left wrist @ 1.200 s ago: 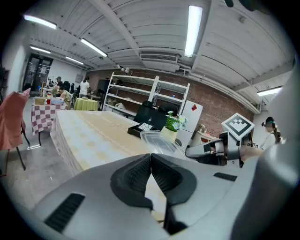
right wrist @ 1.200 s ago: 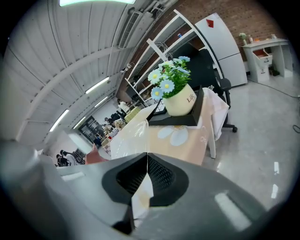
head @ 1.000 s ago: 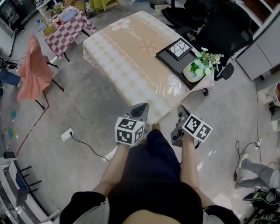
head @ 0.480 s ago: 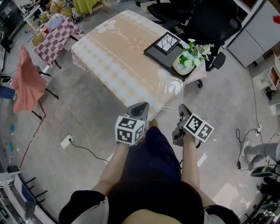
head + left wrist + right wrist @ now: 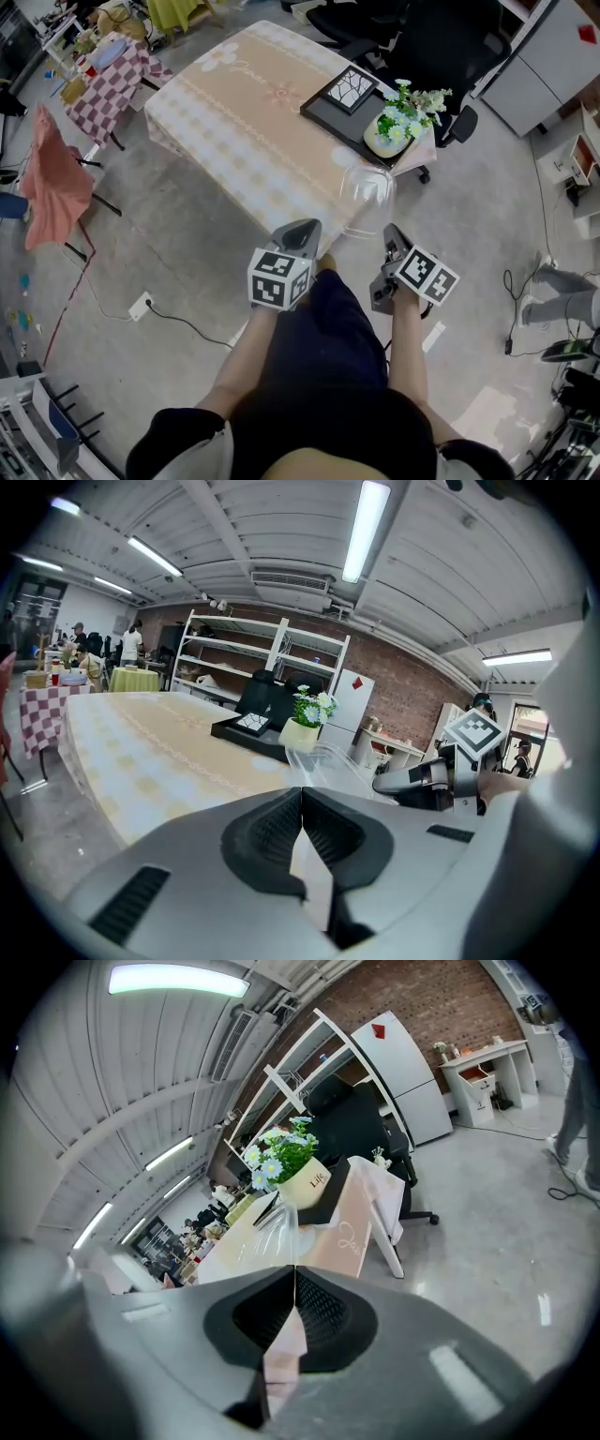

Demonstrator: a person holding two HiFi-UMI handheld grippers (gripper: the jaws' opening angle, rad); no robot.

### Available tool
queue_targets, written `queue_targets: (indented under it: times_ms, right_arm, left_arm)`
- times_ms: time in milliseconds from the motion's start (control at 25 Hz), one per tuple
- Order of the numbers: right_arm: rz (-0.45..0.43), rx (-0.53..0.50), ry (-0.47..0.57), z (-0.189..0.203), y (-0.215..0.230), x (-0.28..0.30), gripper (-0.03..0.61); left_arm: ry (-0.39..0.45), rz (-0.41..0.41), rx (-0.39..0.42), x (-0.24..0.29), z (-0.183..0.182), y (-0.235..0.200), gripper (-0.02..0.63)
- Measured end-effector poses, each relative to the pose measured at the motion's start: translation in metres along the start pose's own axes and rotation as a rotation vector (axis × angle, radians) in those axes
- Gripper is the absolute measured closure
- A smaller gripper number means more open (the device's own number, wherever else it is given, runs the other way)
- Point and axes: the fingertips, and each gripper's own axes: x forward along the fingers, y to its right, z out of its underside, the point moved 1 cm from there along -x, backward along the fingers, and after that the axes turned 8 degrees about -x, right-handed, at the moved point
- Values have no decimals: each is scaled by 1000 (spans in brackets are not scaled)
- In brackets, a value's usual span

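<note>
Both grippers are held side by side in front of the person's body, above the concrete floor. My left gripper [image 5: 303,227] [image 5: 301,791] is shut with nothing in it. My right gripper [image 5: 390,231] [image 5: 294,1273] is likewise shut and holds nothing. Just ahead stands a table [image 5: 246,120] under a peach flowered cloth. A clear plastic container [image 5: 367,191] [image 5: 324,765] [image 5: 275,1223] sits at its near corner, closest to the jaws. Beyond it are a cream pot of white and blue flowers [image 5: 390,139] [image 5: 302,731] [image 5: 306,1183] and a black tray [image 5: 327,101] [image 5: 246,727].
Black office chairs [image 5: 439,45] crowd the table's far side, with a white fridge [image 5: 405,1071] and metal shelves [image 5: 246,664] behind. A pink cloth hangs on a chair [image 5: 51,184] at left, near a checked table [image 5: 101,73]. A cable and plug block [image 5: 141,305] lie on the floor. Someone's legs [image 5: 555,281] stand at right.
The view has swung round the table's corner, so the pot and clear container sit more centrally ahead. A person's legs have come into view at right. Both grippers stay shut.
</note>
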Motion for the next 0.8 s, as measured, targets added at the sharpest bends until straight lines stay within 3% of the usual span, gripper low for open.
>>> queue_targets:
  times_ms: [800]
  right_arm:
    - [-6, -1, 7, -8, 5, -4, 571]
  left_arm:
    - [18, -9, -11, 2, -3, 5, 604]
